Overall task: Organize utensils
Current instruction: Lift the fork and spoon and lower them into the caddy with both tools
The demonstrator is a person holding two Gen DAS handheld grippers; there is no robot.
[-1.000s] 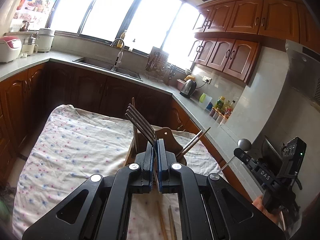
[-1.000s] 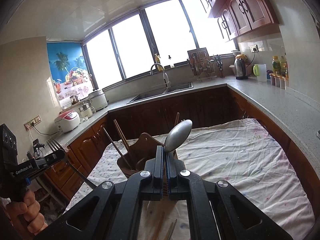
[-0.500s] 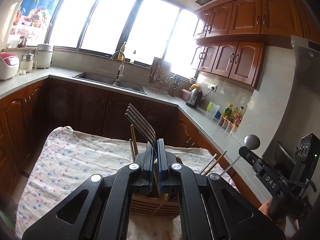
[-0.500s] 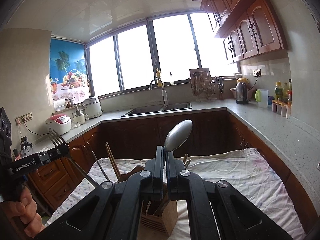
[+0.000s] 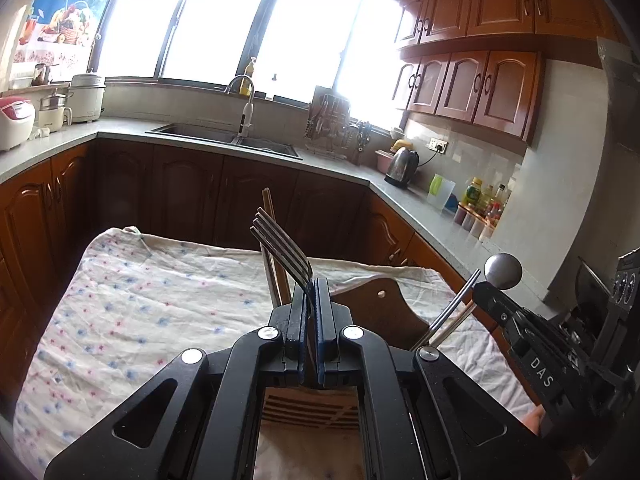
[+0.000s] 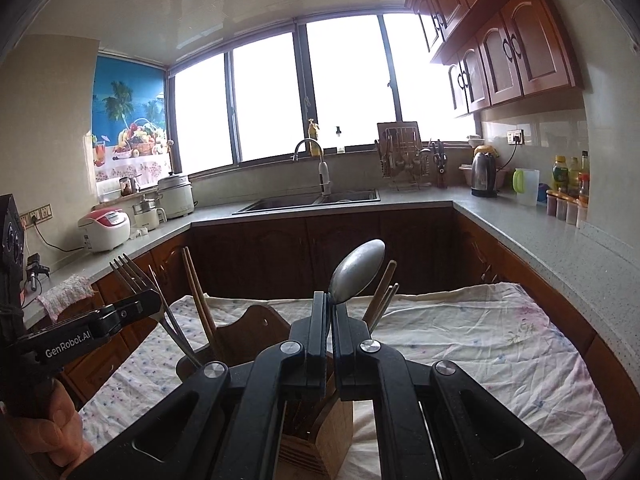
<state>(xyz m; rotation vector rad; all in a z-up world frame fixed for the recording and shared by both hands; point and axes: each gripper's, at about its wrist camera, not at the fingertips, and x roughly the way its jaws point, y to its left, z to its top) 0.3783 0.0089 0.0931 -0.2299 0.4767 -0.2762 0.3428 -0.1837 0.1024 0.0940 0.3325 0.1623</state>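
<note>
My left gripper [image 5: 310, 286] is shut on a metal fork [image 5: 280, 246], tines up and away; it shows at the left of the right wrist view [image 6: 134, 280]. My right gripper [image 6: 329, 300] is shut on a metal spoon [image 6: 358, 270], bowl up; it shows at the right of the left wrist view [image 5: 503, 271]. Both hang just above a wooden utensil holder [image 6: 320, 432] with a brown handle plate [image 5: 380, 312]. Wooden chopsticks [image 6: 198, 296] stand in it, and more chopsticks [image 6: 382, 294] lean behind the spoon.
The holder stands on a table under a flowered white cloth [image 5: 140, 304]. Grey counters [image 6: 540, 232] and dark wood cabinets ring the table, with a sink [image 6: 312, 202], kettle [image 6: 482, 176] and rice cooker [image 6: 106, 234].
Both grippers dipped lower over the holder half a second ago and have risen slightly since; fork and spoon stay gripped. The holder now lies nearer beneath the fingers than a second ago.
</note>
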